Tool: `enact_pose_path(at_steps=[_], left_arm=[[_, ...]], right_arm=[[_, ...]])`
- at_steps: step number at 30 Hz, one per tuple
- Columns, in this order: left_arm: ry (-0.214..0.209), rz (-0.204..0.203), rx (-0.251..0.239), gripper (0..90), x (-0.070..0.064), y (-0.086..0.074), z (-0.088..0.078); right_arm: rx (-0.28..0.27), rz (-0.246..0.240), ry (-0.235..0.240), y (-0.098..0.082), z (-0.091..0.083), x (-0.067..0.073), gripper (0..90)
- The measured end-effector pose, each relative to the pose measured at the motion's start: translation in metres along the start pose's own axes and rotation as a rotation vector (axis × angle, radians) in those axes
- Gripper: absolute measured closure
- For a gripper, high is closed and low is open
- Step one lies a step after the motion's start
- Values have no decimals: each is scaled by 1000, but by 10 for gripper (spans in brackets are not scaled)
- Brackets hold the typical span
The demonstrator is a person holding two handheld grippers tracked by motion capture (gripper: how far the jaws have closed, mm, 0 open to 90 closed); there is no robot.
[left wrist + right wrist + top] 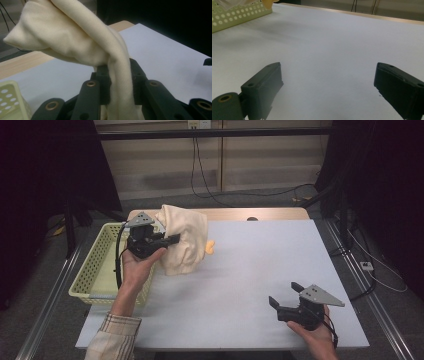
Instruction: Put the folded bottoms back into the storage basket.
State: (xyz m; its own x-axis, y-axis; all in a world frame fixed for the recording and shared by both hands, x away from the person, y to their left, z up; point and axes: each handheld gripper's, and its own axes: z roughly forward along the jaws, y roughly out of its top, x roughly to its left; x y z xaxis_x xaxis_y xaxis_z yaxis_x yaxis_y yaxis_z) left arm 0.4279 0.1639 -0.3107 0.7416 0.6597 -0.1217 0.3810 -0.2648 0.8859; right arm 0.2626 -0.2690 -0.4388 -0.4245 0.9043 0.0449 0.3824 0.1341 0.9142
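High view first: a soft cream cloth (182,240) hangs in a bunch at the far left part of the table (260,270), lifted up, with its bottom edge at or just above the white top; I cannot tell which. The left gripper (172,239) has pinched it from the side. From the left gripper view, the cloth (75,37) runs down between the two black jaws, and they squeeze a thick fold of it tight. A little orange-yellow bit (210,248) peeks out at the right side of the cloth; it is too small to tell what it is. Just beside the cloth, on the left edge of the table, sits a pale green basket (95,265) with lots of small holes in its walls. Well apart from all this, near the front right corner, the right gripper (284,293) rests low by the table. Its jaws stand wide apart with nothing between them, just bare white table (332,50).
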Motion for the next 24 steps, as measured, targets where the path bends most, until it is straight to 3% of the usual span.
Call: enact_pose_path(at_steps=[24], left_arm=[[49, 8, -44, 754, 9, 2, -34]], right_arm=[[-7, -2, 3, 0, -2, 1, 79]])
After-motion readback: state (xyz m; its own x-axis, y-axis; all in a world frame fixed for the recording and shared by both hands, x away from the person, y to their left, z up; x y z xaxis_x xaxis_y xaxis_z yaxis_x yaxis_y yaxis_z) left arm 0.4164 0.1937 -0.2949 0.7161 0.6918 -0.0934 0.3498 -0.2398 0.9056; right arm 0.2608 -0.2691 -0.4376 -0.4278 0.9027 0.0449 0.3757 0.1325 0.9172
